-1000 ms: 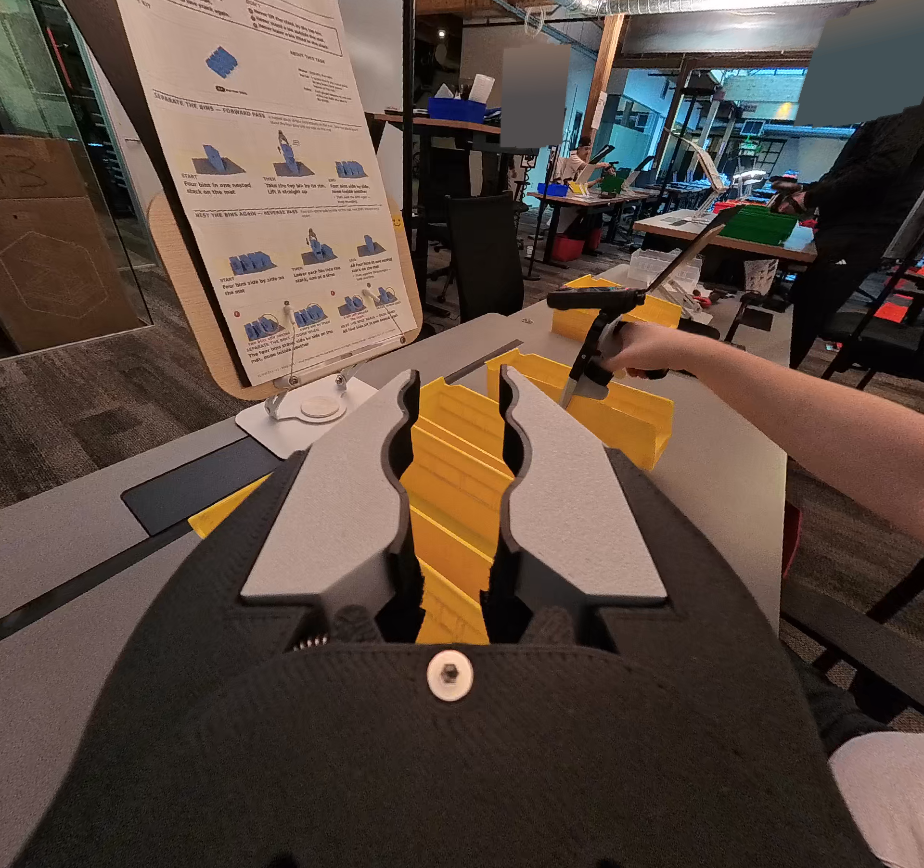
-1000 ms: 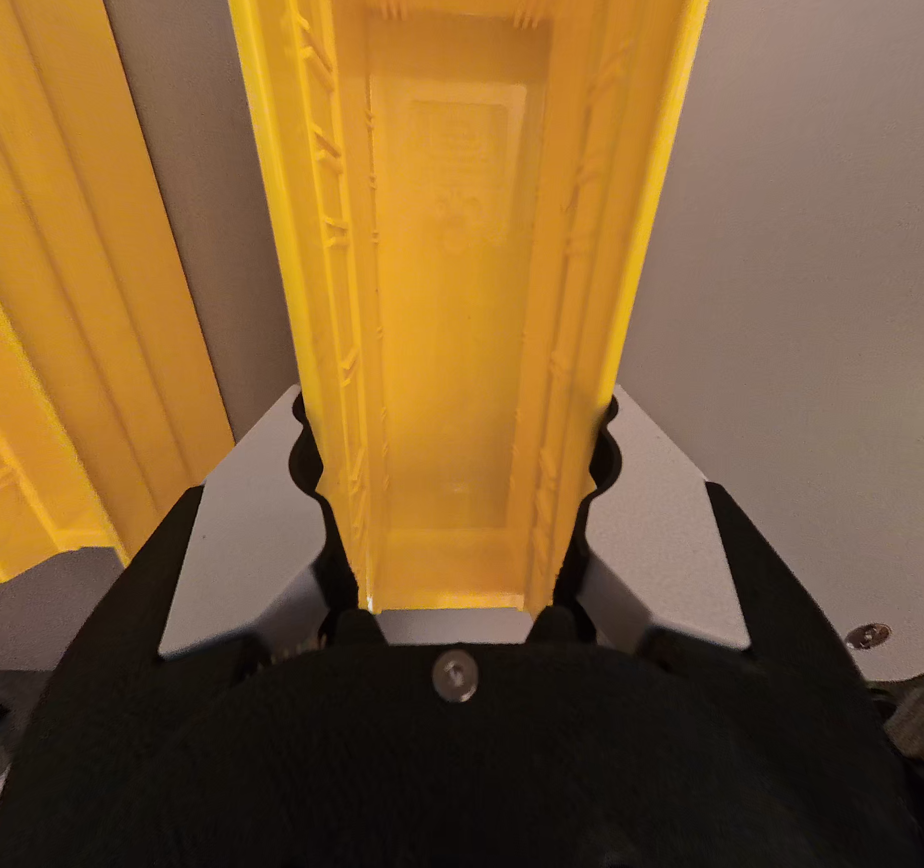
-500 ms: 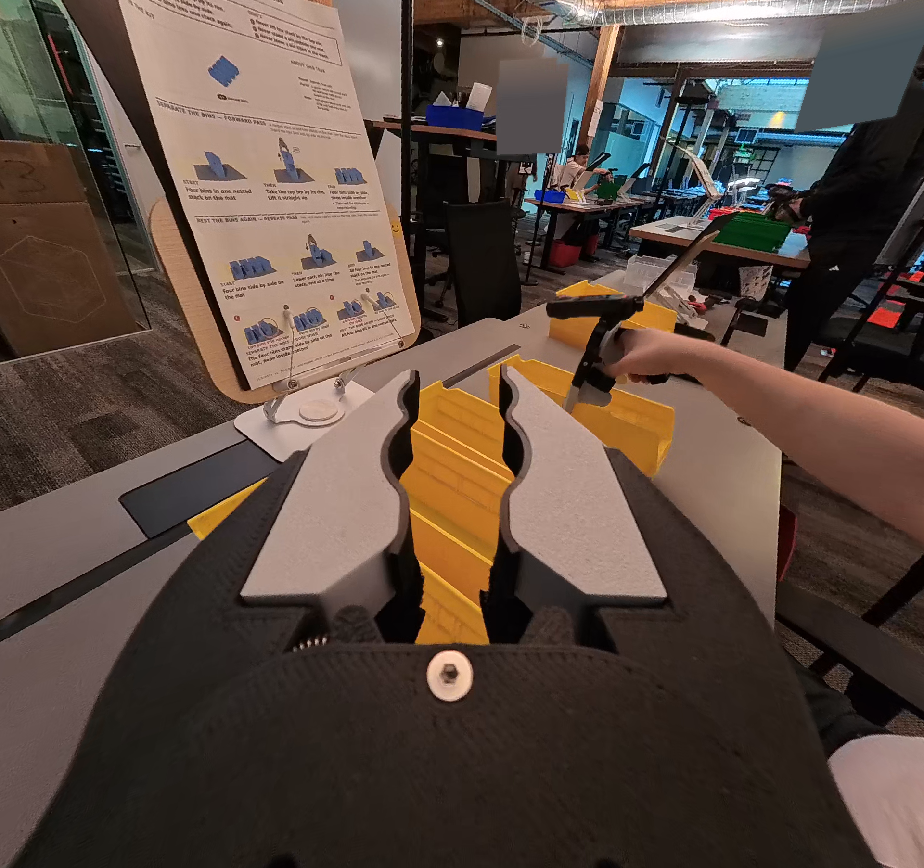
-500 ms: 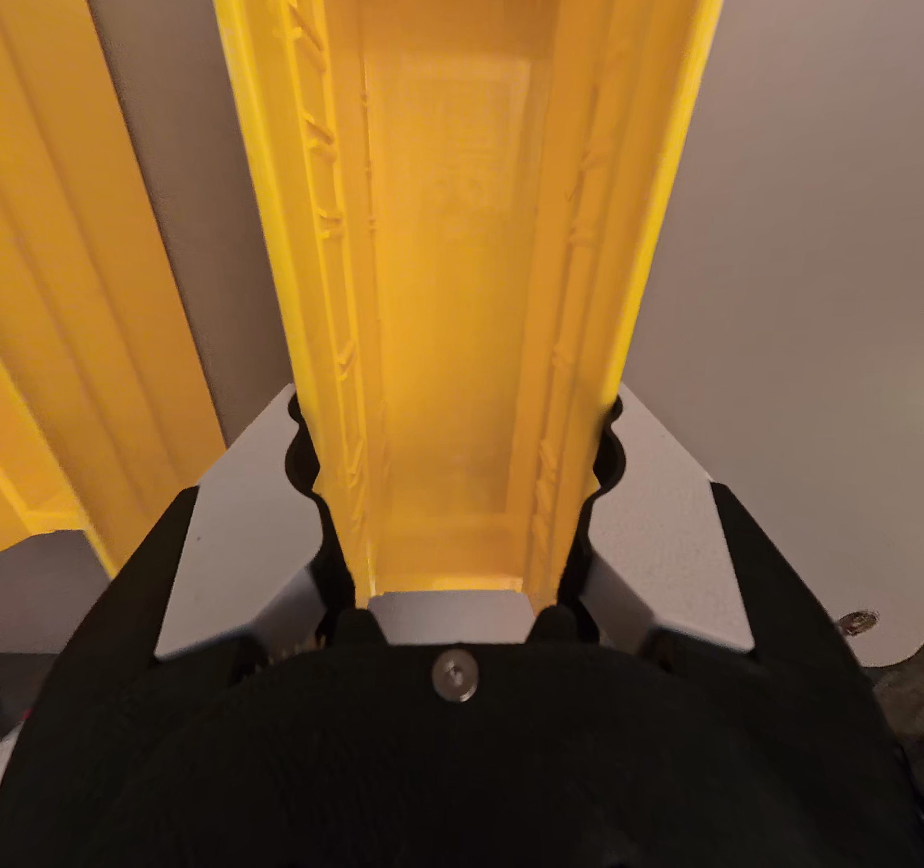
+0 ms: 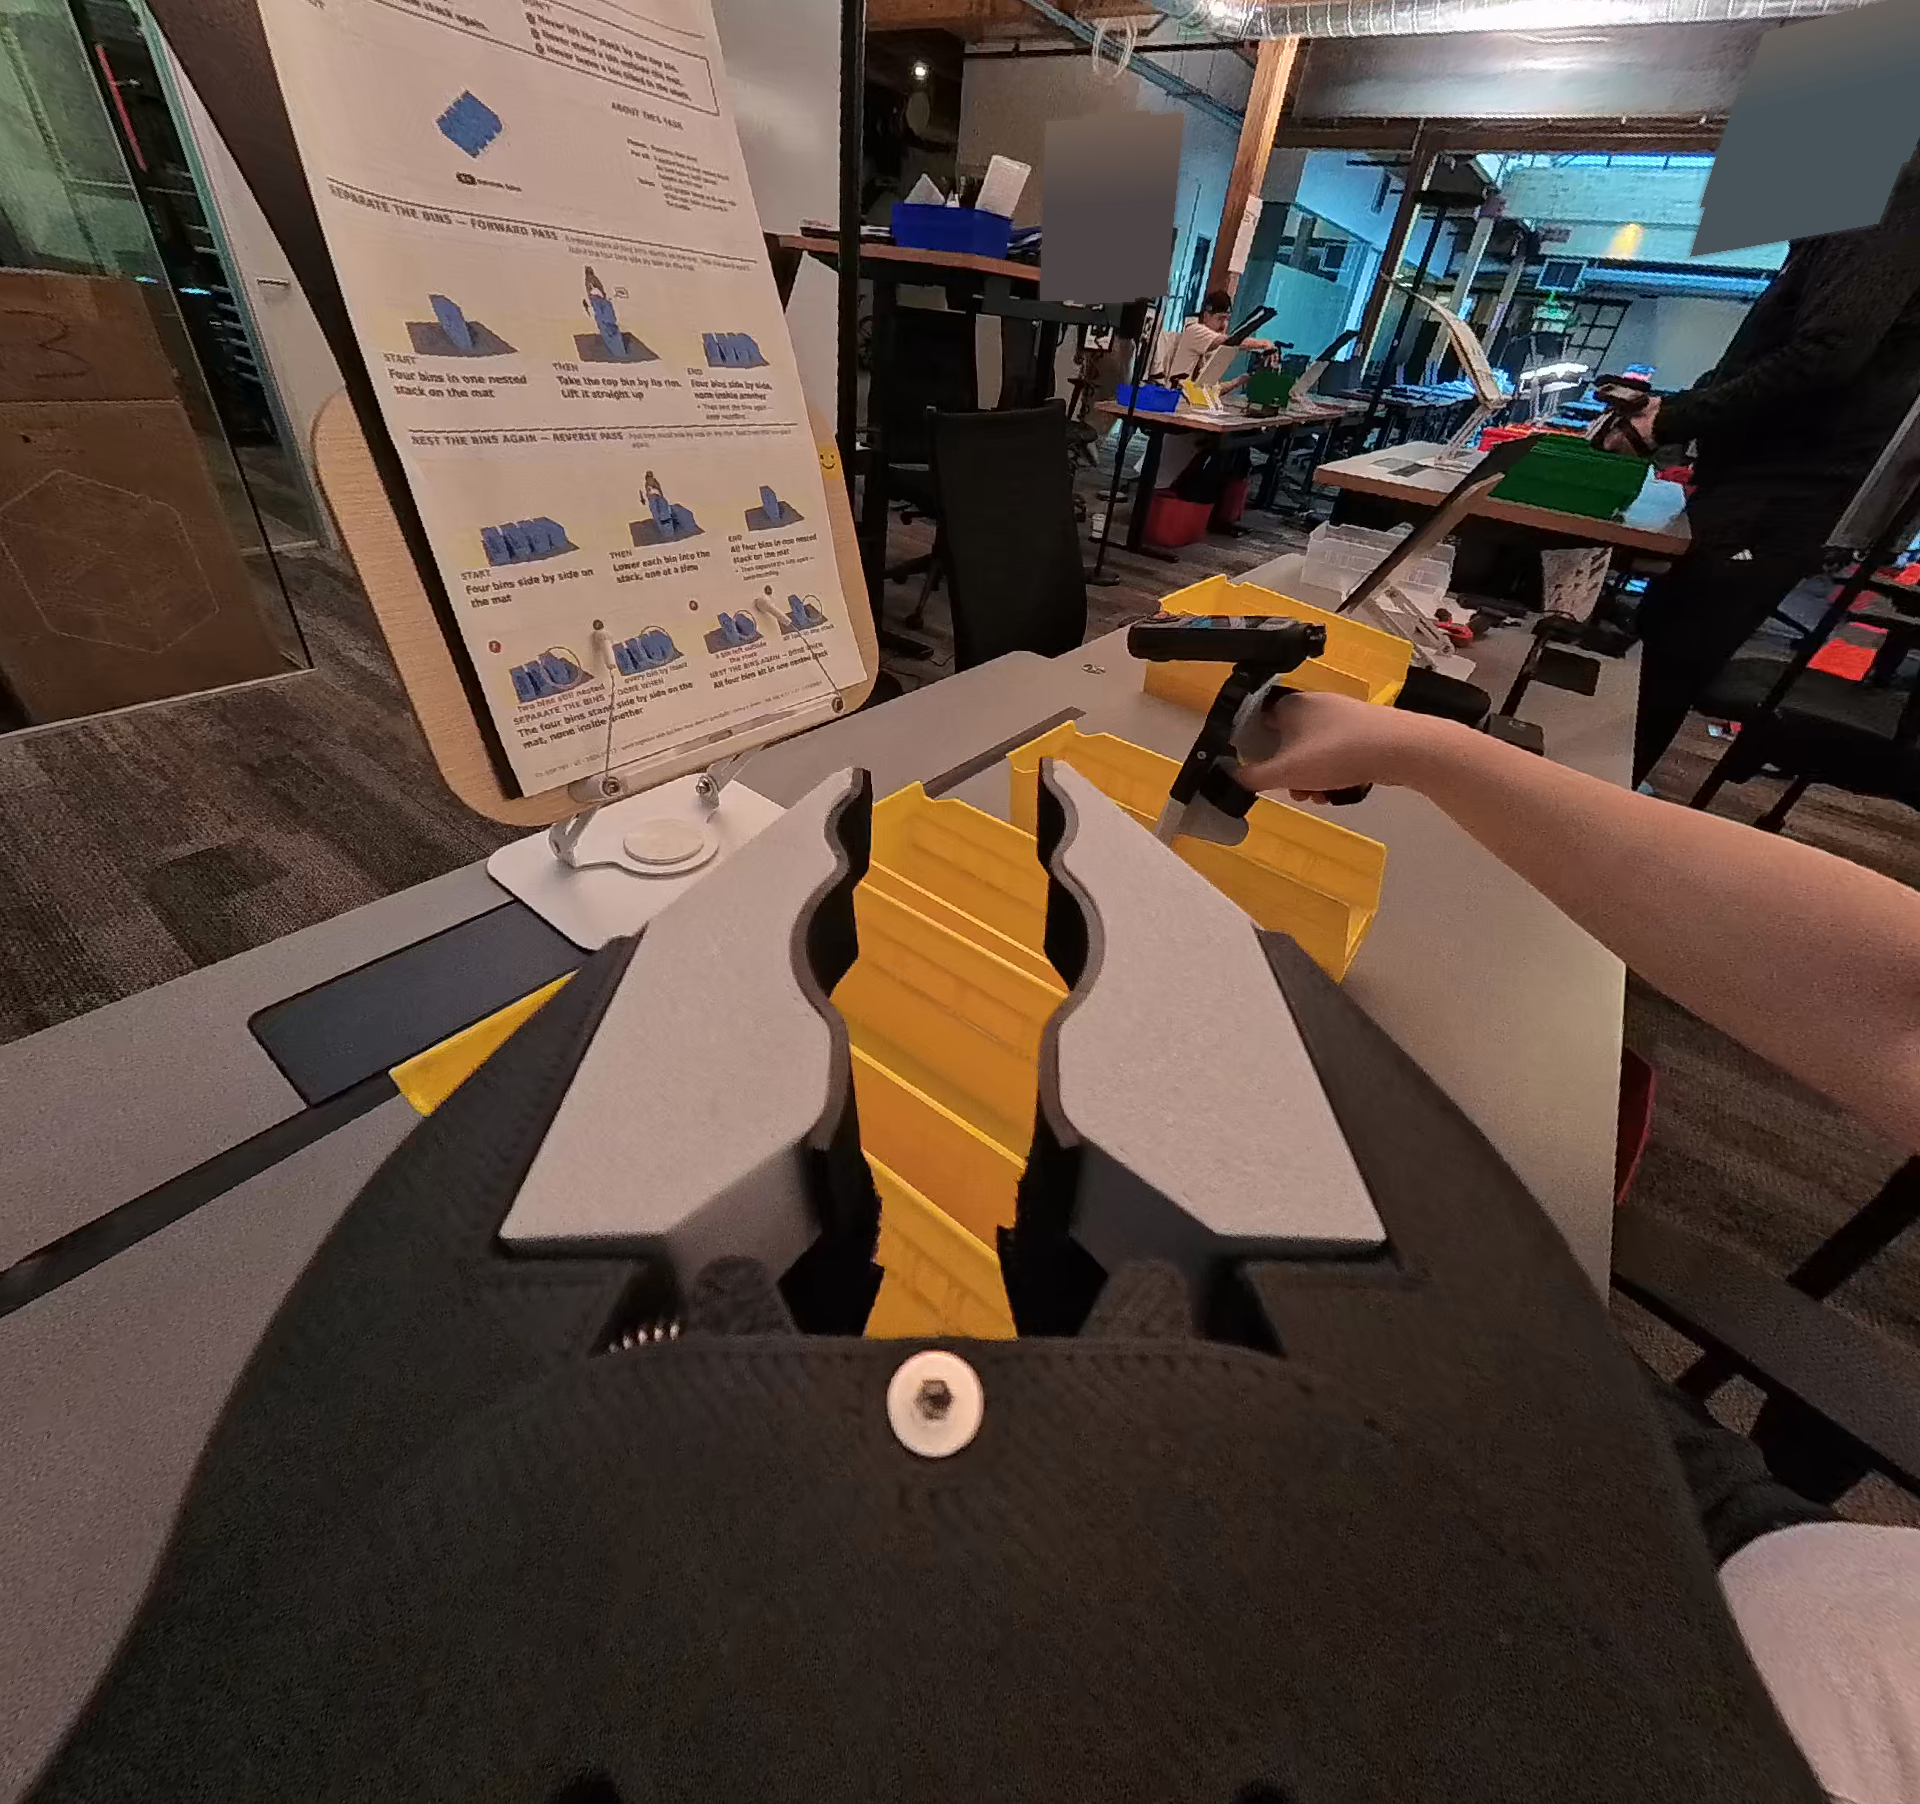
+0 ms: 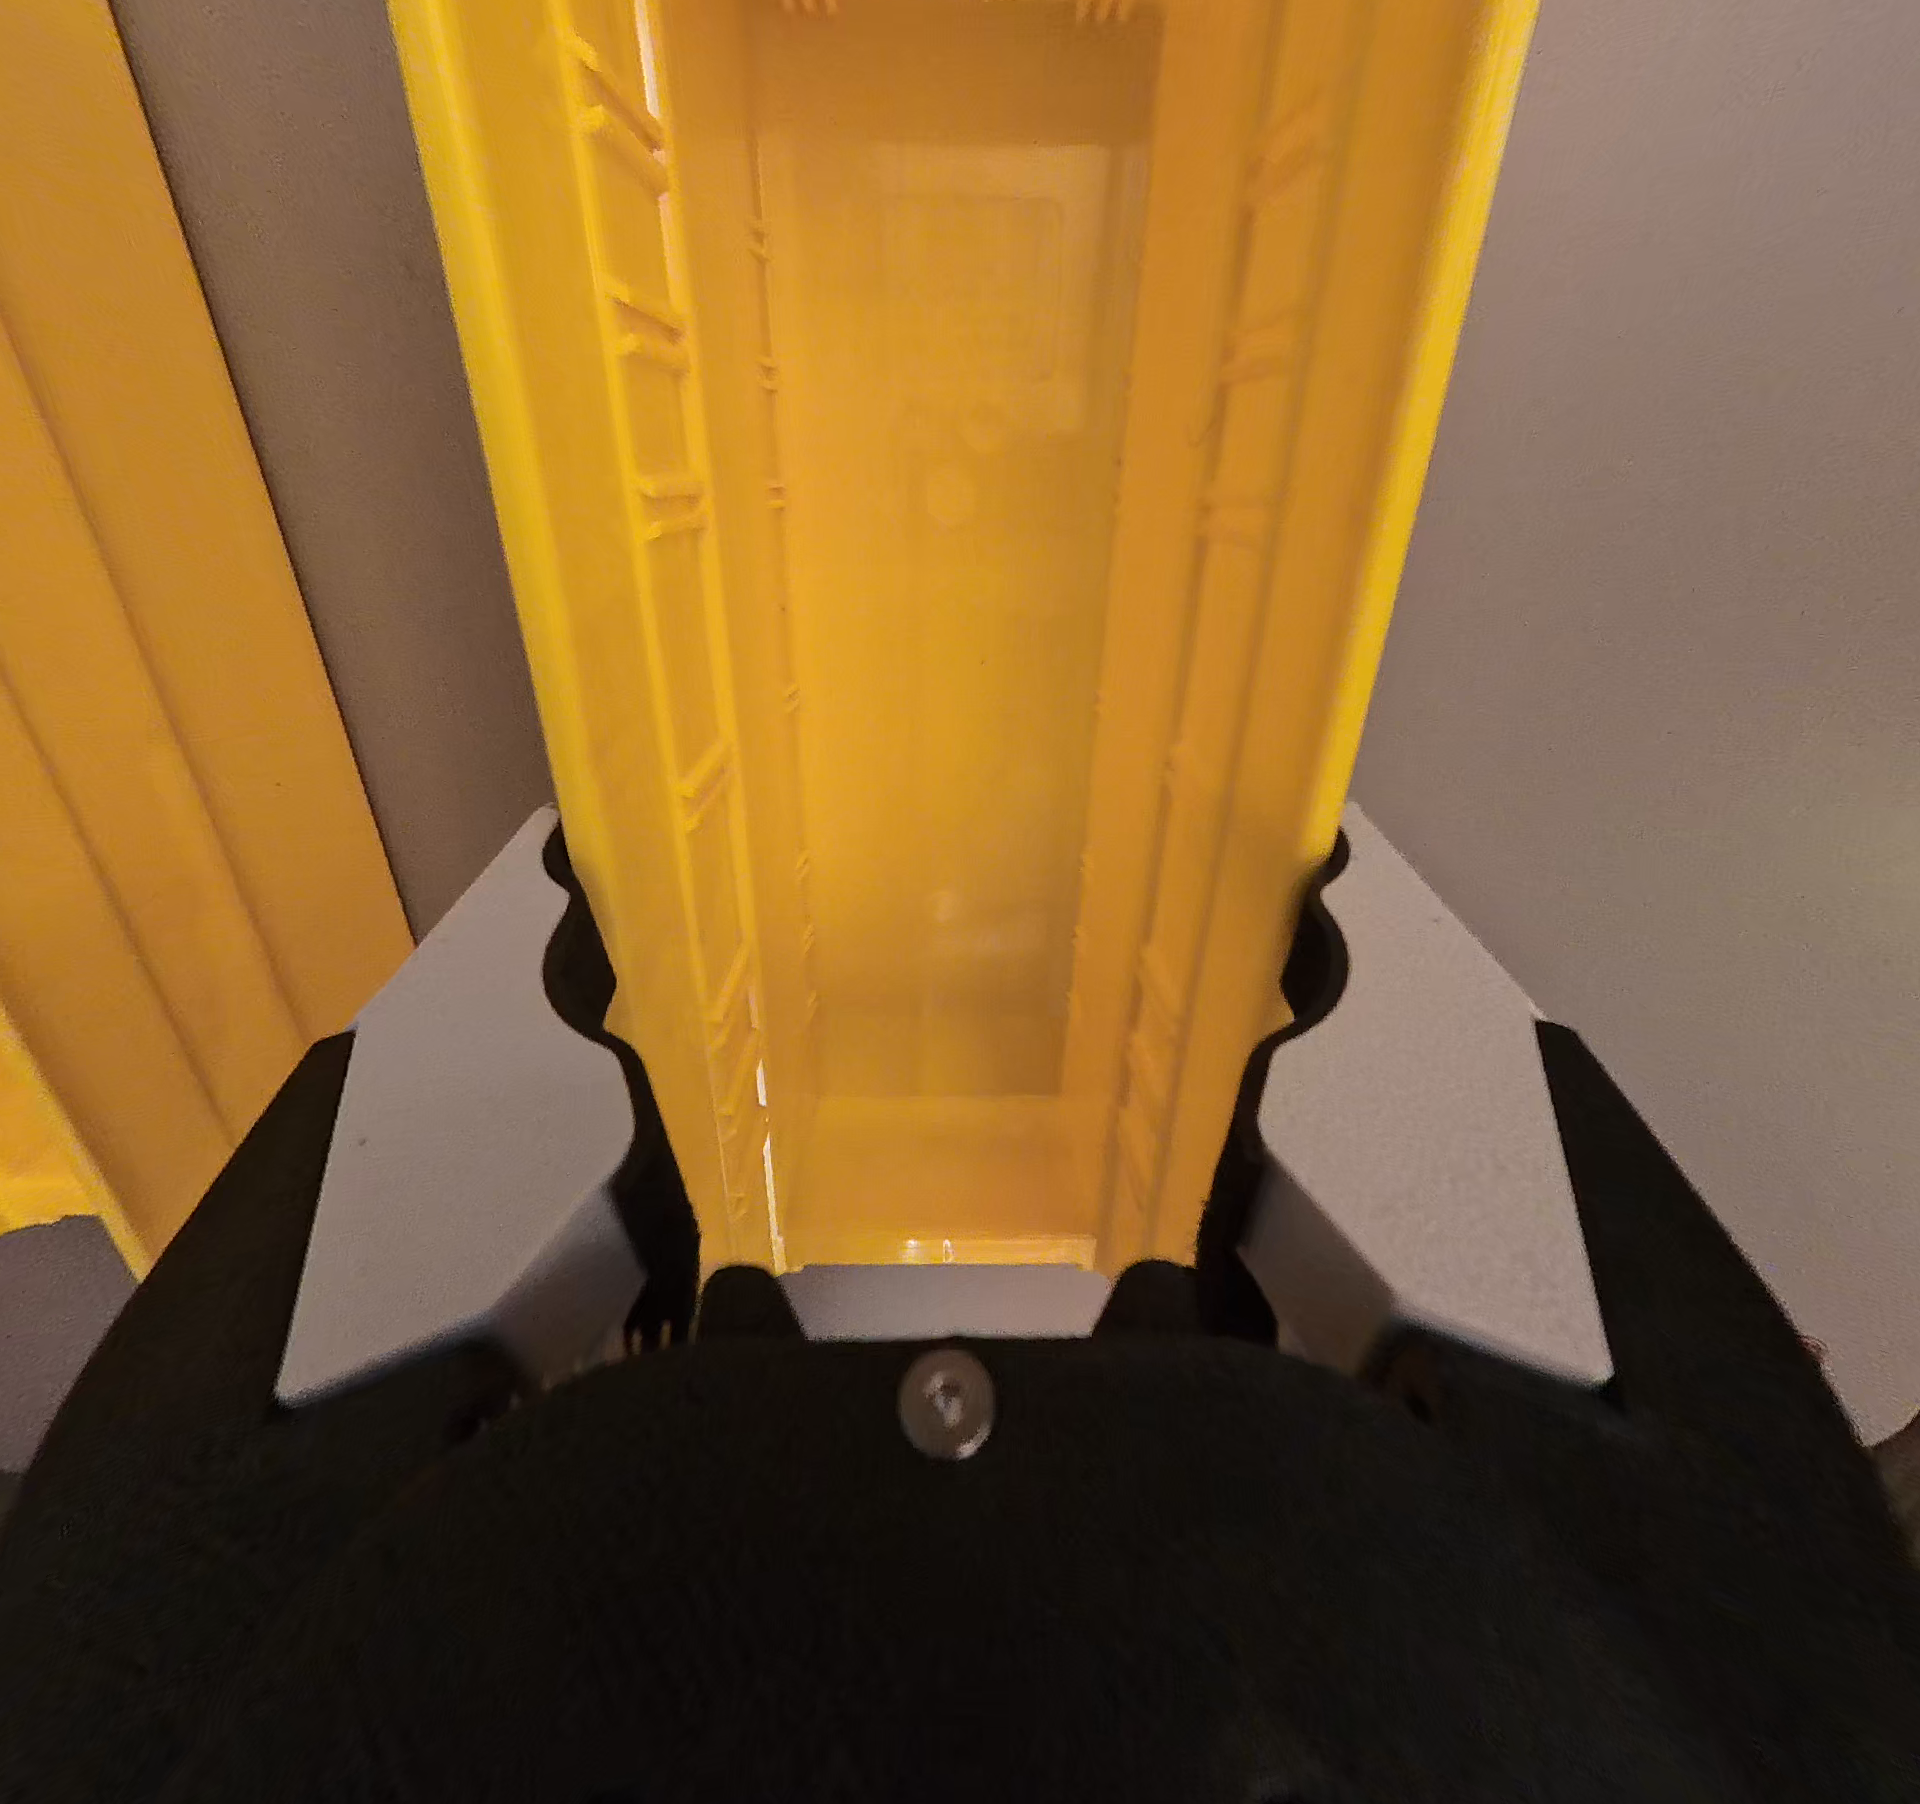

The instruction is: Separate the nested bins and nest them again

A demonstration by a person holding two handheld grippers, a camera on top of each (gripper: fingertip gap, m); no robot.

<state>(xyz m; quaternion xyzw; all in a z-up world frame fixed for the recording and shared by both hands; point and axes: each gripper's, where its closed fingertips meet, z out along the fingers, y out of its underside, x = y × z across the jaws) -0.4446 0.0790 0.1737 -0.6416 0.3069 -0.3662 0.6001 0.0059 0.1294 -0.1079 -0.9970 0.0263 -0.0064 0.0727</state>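
Observation:
In the left wrist view my left gripper [image 5: 953, 788] is shut on the nested stack of yellow bins [image 5: 945, 985], whose stepped rims fill the space between the pads. In the right wrist view my right gripper [image 6: 951, 819] is open, and a single yellow bin [image 6: 935, 507] stands between its fingers on the grey table [image 6: 1662, 507], no longer pinched. The stack's side [image 6: 125, 611] shows at the left of that view. The left wrist view also shows the right gripper [image 5: 1205, 809], held by a hand, over that single bin [image 5: 1278, 871].
Another yellow bin [image 5: 1288, 642] stands farther back on the table [image 5: 1455, 1027]. An instruction board [image 5: 540, 352] on a stand is at the back left. The holder's forearm [image 5: 1662, 902] reaches in from the right. A person [image 5: 1787, 466] stands beyond the table.
My right gripper's fingers have spread wider around the single bin and let it go. My left gripper and the stack have barely moved.

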